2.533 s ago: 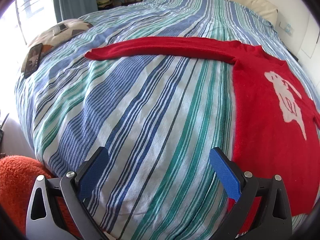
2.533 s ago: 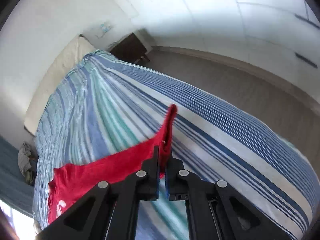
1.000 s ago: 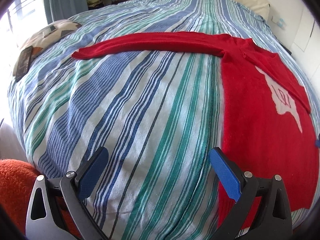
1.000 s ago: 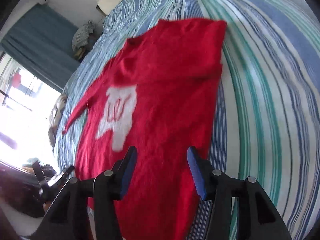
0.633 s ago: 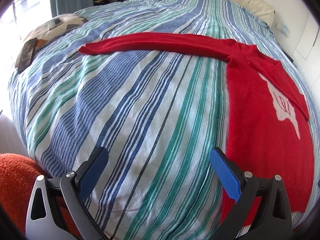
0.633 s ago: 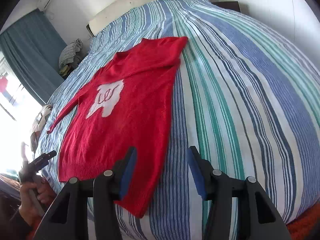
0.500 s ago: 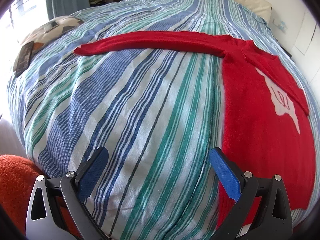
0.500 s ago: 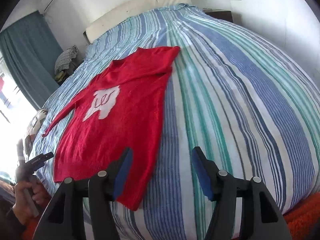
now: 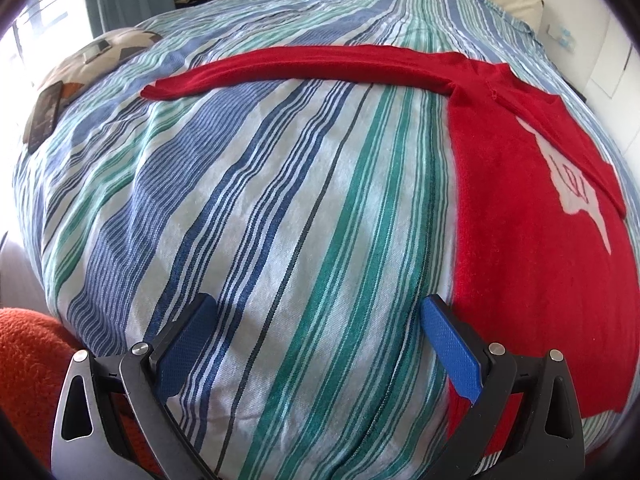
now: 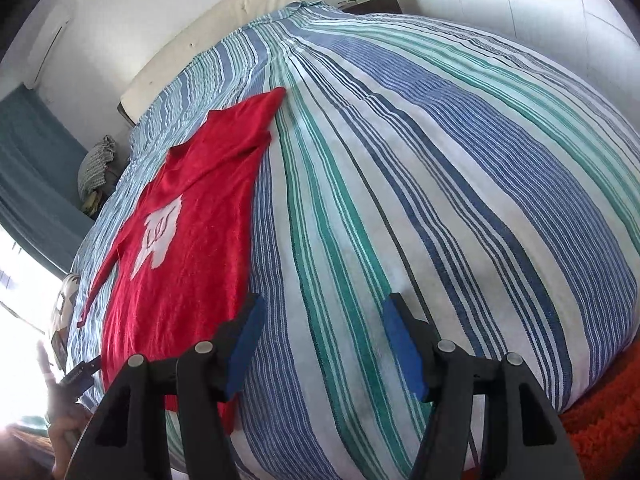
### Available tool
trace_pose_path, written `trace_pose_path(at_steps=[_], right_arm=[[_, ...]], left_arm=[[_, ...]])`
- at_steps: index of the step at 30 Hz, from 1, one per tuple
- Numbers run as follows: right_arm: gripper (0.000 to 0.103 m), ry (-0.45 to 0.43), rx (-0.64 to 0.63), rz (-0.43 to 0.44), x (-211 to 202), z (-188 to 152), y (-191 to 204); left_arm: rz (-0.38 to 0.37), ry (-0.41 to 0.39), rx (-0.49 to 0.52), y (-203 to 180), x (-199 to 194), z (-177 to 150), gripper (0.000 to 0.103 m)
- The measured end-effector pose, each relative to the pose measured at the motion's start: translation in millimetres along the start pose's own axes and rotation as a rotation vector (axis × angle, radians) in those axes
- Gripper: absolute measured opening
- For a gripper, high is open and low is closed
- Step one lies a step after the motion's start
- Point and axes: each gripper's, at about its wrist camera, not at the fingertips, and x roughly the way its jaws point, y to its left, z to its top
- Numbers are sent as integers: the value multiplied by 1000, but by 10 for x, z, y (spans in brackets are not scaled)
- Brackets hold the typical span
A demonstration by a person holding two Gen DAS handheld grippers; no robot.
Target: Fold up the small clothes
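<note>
Having let go of the sleeve now folded across the red sweater (image 10: 188,216) at frame left on the bed (image 10: 440,160), the right gripper (image 10: 320,344) hung spread and empty; the left gripper (image 9: 316,340) stayed spread, empty.

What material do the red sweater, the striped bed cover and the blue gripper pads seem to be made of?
Red sweater: likely a knit, wool or acrylic; its matte surface looks fuzzy, with a white motif that seems knitted in.
Striped bed cover: probably woven cotton; a fine weave texture shows, matte, lightly creased.
Blue pads: apparently hard plastic or rubber with a fine dotted grip texture; which one, I cannot tell.
</note>
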Motion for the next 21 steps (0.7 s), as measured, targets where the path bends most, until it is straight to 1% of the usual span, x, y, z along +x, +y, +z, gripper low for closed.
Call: trace_pose_path(at_steps=[9, 16, 17, 18, 20, 21], right_arm=[[64, 15, 0, -2, 65, -20, -12], [66, 20, 0, 2, 75, -24, -10], [66, 20, 4, 4, 72, -25, -14], [66, 21, 7, 7, 71, -23, -19], [66, 22, 13, 12, 68, -21, -27], [66, 22, 14, 14, 68, -22, -31]], left_arm=[[9, 6, 13, -16, 32, -31, 102], [-1, 14, 13, -7, 28, -22, 102], [-11, 24, 9, 8, 12, 0, 102], [-41, 29, -3, 46, -22, 52, 102], [-106, -6, -56, 209, -137, 271, 102], [-121, -31, -94, 326, -185, 409, 102]])
